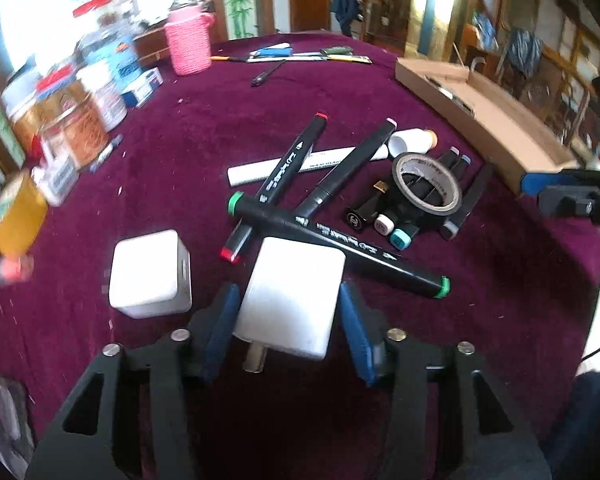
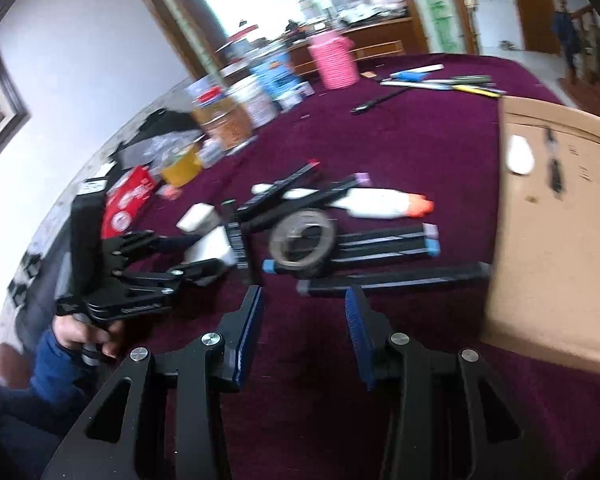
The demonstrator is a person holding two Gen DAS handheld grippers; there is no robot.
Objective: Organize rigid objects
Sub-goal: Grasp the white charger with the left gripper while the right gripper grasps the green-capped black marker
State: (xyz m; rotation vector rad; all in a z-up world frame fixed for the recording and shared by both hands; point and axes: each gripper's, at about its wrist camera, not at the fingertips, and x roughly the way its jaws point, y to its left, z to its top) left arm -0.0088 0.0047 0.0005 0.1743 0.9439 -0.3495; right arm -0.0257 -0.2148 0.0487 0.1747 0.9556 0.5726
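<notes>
A white charger block (image 1: 292, 300) with metal prongs sits between the blue pads of my left gripper (image 1: 286, 300), which touch both of its sides. The right wrist view shows the same left gripper (image 2: 204, 256) on the block (image 2: 214, 246). A second white cube (image 1: 150, 274) lies just left of it. Black markers (image 1: 340, 246) lie crossed behind the block, beside a tape roll (image 1: 428, 186) resting on more markers. My right gripper (image 2: 304, 300) stands open over the maroon cloth with nothing between its fingers, just short of a black marker (image 2: 396, 278).
An open cardboard box (image 2: 560, 240) holding a white item sits at the right. A pink knitted holder (image 1: 190, 42), pens and jars stand at the far and left edges. A white bottle with an orange cap (image 1: 414, 140) and a white tube (image 1: 244, 174) lie among the markers.
</notes>
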